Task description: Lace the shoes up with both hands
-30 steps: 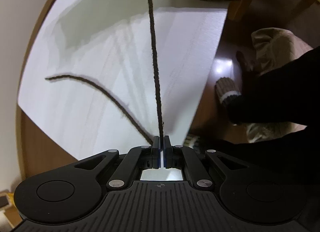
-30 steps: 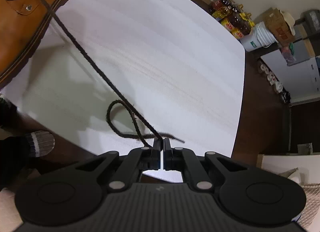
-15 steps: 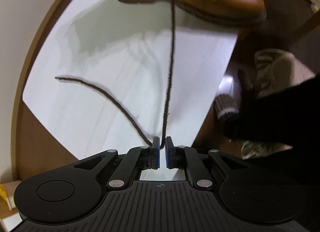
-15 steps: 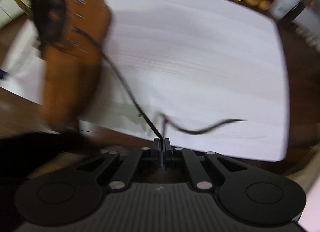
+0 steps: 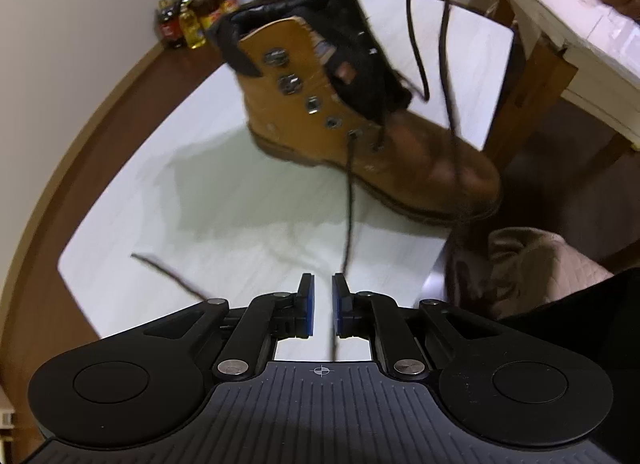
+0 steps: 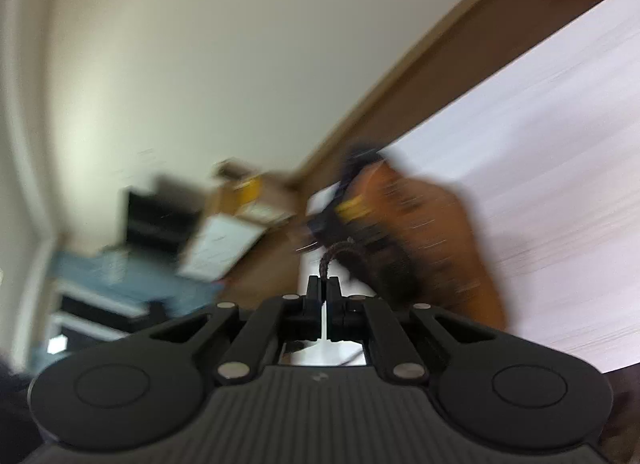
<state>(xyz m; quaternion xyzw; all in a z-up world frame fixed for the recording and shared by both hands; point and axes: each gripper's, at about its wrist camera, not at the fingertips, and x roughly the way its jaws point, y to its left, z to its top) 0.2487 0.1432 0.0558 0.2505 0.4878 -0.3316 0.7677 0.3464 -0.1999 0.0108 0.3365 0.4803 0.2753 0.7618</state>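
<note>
While the boot (image 5: 360, 120) stands on the white surface (image 5: 200, 200) ahead of my left gripper (image 5: 321, 304), toe toward the right of that view and open collar up and away, the item that matters is the lace (image 5: 349, 200); its near strand runs from a lower eyelet straight down toward me, long axis in line with my fingers, and passes through the gap close beside the right pad; jaws opening, pads not pressing it; left hand nearer this strand. Right gripper (image 6: 323, 284): closed tight on the other lace end (image 6: 334, 254), boot blurred just beyond. Change from a second ago: left was clamped on the strand, now releasing; boot was seen only by its sole, now whole.
</note>
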